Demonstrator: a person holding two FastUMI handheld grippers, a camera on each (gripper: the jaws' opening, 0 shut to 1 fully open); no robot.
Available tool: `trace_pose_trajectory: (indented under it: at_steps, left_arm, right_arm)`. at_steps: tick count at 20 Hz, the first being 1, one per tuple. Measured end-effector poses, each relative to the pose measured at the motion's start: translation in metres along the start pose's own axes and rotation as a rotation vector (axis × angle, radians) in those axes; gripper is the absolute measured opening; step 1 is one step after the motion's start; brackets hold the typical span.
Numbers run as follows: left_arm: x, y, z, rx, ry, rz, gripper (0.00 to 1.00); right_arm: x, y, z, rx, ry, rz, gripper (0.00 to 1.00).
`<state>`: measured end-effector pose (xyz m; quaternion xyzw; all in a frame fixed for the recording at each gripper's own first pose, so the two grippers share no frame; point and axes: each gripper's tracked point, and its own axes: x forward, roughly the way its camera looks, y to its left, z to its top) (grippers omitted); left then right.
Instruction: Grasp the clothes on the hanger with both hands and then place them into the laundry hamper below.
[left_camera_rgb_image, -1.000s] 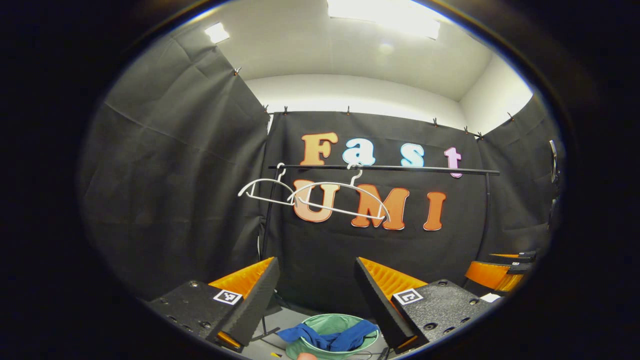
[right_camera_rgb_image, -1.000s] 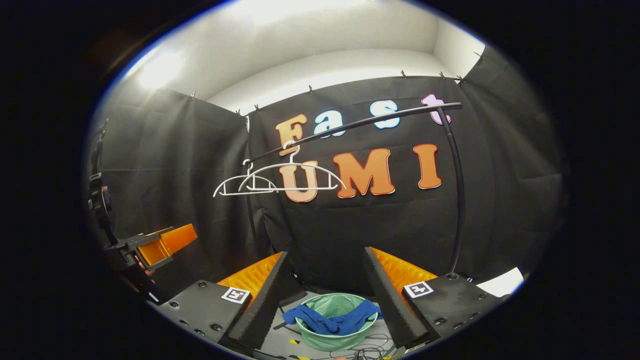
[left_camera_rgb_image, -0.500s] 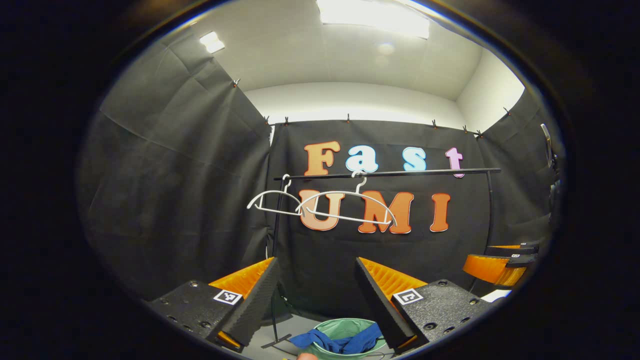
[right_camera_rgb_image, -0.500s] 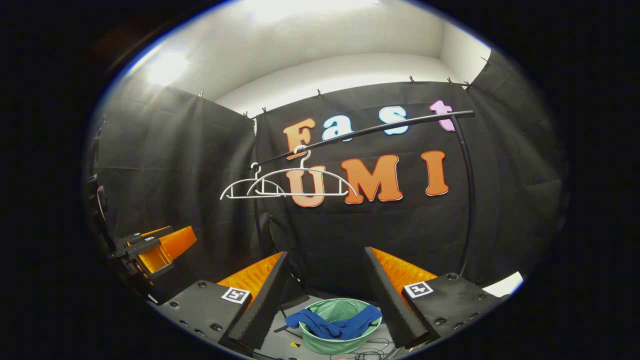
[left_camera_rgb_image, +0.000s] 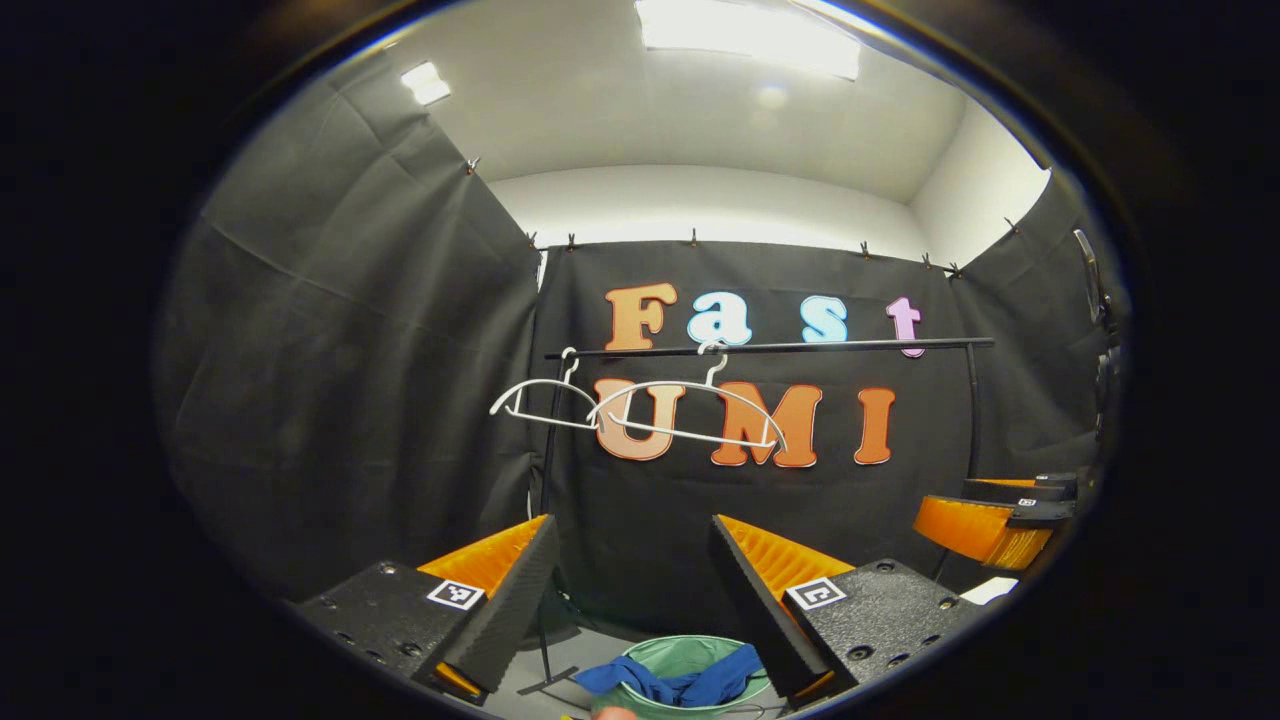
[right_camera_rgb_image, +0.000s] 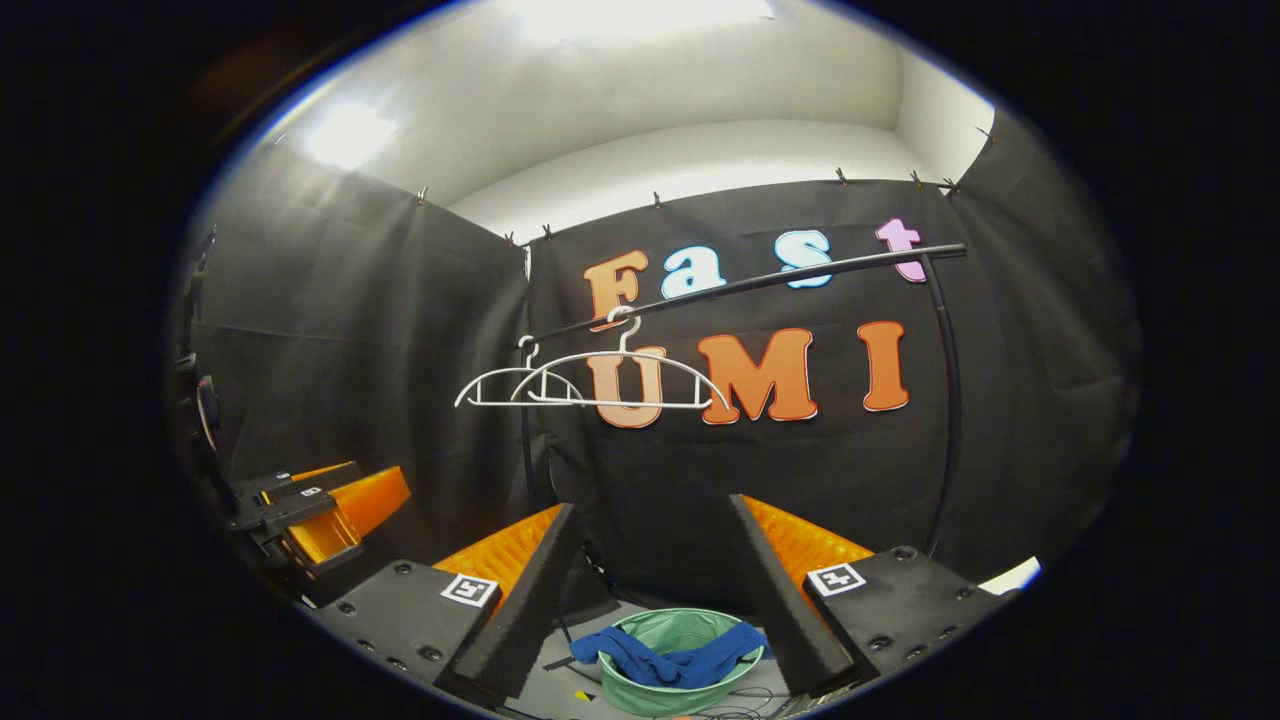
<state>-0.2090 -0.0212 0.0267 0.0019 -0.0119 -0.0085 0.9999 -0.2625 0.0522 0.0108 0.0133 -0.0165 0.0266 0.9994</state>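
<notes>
The blue garment (right_camera_rgb_image: 680, 660) is being left draped over the green laundry hamper (right_camera_rgb_image: 675, 685) rim, below two bare hangers (right_camera_rgb_image: 600, 385). Both tools, left (left_camera_rgb_image: 632, 590) and right (right_camera_rgb_image: 650, 590), are being held released and empty, apparently because the drop is judged done.

Two hangers (right_camera_rgb_image: 590, 380) side by side on the rail (right_camera_rgb_image: 760, 285), near its left end. Down below, hamper (right_camera_rgb_image: 640, 690) on the floor, cloth (right_camera_rgb_image: 680, 655) draped across its rim. Wall behind the rail.
</notes>
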Motion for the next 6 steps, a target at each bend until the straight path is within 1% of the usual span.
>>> trace_pose_trajectory:
  at_steps: [6]
  left_arm:
    - [-0.0034, -0.0044, -0.0042, -0.01, 0.017, 0.003, 0.95]
  right_arm:
    - [-0.0043, -0.007, 0.0025, -0.005, -0.002, -0.004, 0.97]
